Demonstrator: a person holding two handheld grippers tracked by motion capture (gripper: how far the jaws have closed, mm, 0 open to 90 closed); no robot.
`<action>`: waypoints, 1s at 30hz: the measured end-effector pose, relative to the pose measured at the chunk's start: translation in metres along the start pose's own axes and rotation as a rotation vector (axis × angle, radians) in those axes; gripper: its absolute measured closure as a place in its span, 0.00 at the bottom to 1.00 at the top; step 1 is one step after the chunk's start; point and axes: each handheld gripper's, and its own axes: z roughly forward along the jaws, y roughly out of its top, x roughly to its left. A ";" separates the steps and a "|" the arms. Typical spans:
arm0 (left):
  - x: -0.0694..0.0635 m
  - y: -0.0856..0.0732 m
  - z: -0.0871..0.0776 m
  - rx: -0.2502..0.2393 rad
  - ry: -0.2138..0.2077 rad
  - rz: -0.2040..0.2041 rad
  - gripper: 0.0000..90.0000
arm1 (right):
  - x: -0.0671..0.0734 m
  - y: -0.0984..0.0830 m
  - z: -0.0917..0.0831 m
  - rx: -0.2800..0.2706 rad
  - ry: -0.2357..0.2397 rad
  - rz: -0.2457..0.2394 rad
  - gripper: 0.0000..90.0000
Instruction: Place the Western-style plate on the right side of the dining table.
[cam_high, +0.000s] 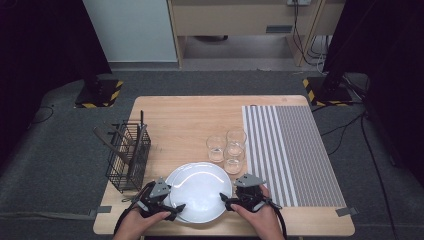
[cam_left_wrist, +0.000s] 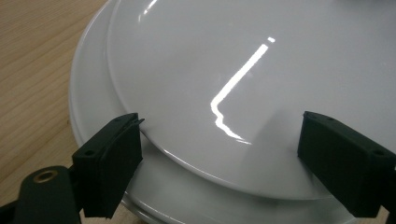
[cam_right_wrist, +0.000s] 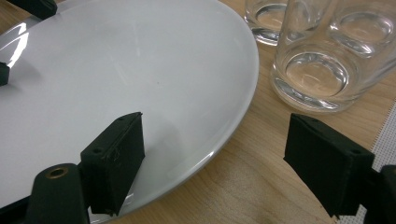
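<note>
Two white plates lie stacked near the table's front edge, the upper plate (cam_high: 200, 187) (cam_left_wrist: 210, 56) shifted a little off the lower plate (cam_left_wrist: 91, 79). My left gripper (cam_high: 171, 209) (cam_left_wrist: 219, 158) is at the stack's left front rim, open, both jaws low over the upper plate's near edge and none pressing on it. My right gripper (cam_high: 226, 200) (cam_right_wrist: 215, 163) is open at the right rim of the plate (cam_right_wrist: 116, 60). Its left jaw hangs over the white surface and its right jaw over bare wood, with the rim between them untouched.
Three clear glasses (cam_high: 227, 147) stand close behind the plates; the nearest glass (cam_right_wrist: 317, 70) is just beyond my right gripper. A black wire basket (cam_high: 129, 157) sits at the table's left edge. A grey striped mat (cam_high: 295, 150) covers the right side.
</note>
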 end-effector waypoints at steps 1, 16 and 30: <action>0.000 0.000 0.000 0.000 0.001 -0.001 0.14 | 0.000 0.000 0.000 0.002 0.001 -0.001 0.22; -0.002 0.004 0.004 0.000 0.010 0.004 0.14 | 0.001 0.000 0.001 0.005 0.019 0.014 0.22; -0.002 0.004 0.002 0.000 0.007 0.027 0.14 | 0.002 0.000 0.003 0.007 0.035 0.016 0.21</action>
